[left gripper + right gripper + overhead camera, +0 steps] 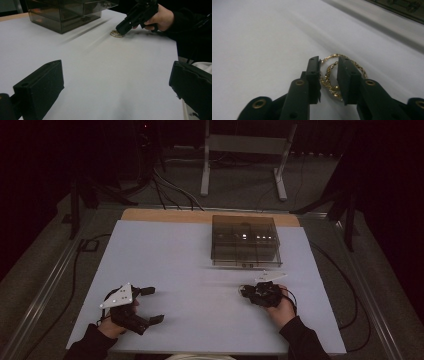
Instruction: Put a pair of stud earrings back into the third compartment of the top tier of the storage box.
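The left claw (153, 305) rests low at the near left of the white counter (190, 270), held in the person's left hand (112, 325); its jaws stand wide apart with only bare counter between them, released and holding nothing, and they point toward the right across the counter. Further right and toward the back sits a smoky, see-through drawer box (245, 241) with small compartments, its front facing the person. Just in front of that box, at the near right, the right hand (282, 310) holds the right claw (329, 72) tipped down onto the counter. There a gold chain bracelet (332, 86) lies flat in loose overlapping loops, so it has no clear heading; the heap as a whole runs slightly longer away from the claw's camera. The right claw's jaws are narrowed to a small gap and straddle a strand of the chain, with the tips at or very near the counter surface; whether the pads actually pinch the strand cannot be told. In the left gripper view the bracelet (115, 33) shows under the right claw's tips, well apart from the left claw.
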Available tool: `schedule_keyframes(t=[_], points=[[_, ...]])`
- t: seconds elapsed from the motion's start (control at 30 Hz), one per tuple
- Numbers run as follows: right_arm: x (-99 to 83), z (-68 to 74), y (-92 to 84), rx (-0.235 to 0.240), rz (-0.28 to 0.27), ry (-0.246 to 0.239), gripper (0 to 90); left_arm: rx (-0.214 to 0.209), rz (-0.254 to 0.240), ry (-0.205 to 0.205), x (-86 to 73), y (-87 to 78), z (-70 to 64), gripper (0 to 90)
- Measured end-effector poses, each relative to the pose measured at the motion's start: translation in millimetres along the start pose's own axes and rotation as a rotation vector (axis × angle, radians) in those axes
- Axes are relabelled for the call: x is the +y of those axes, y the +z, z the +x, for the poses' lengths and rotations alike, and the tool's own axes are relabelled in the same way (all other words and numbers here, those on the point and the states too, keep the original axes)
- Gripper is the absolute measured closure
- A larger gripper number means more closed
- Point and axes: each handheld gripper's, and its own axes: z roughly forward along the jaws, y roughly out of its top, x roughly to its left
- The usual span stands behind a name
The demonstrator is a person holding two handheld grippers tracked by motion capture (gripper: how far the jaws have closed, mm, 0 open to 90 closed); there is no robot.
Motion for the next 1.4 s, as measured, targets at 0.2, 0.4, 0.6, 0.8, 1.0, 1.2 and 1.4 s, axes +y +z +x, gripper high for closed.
schedule_keyframes(t=[0.2, 0.4, 0.6, 0.8, 1.0, 1.2, 1.4], points=[[1.7, -2.8, 4.1, 0.003, 0.016, 0.009, 81.3, -0.001, 0.003, 0.0, -0.2, 0.0, -0.2, 0.5], [1.6, -5.4, 4.7, 0.027, 0.022, 0.038, 85.8, -0.002, 0.002, 0.0, -0.3, -0.1, 0.1, 0.5], [4.1, -4.8, -2.0, 0.032, -0.014, 0.044, 86.2, -0.003, 0.003, -0.002, -0.4, 0.3, -0.1, 0.5], [5.1, -2.4, -8.3, 0.042, -0.032, 0.047, 86.4, -0.001, 0.003, 0.0, -0.3, -0.1, -0.3, 0.5], [5.2, 1.9, -13.4, 0.057, -0.04, 0.039, 86.3, -0.001, 0.006, -0.001, -0.5, 0.5, -0.4, 0.5], [6.5, 5.5, -18.3, 0.071, -0.053, 0.039, 86.3, 0.0, 0.009, 0.0, -0.6, 0.9, -0.6, 0.5], [7.8, 8.2, -22.7, 0.076, -0.06, 0.035, 86.4, -0.001, 0.012, 0.0, -0.8, 1.6, -0.4, 0.5]])
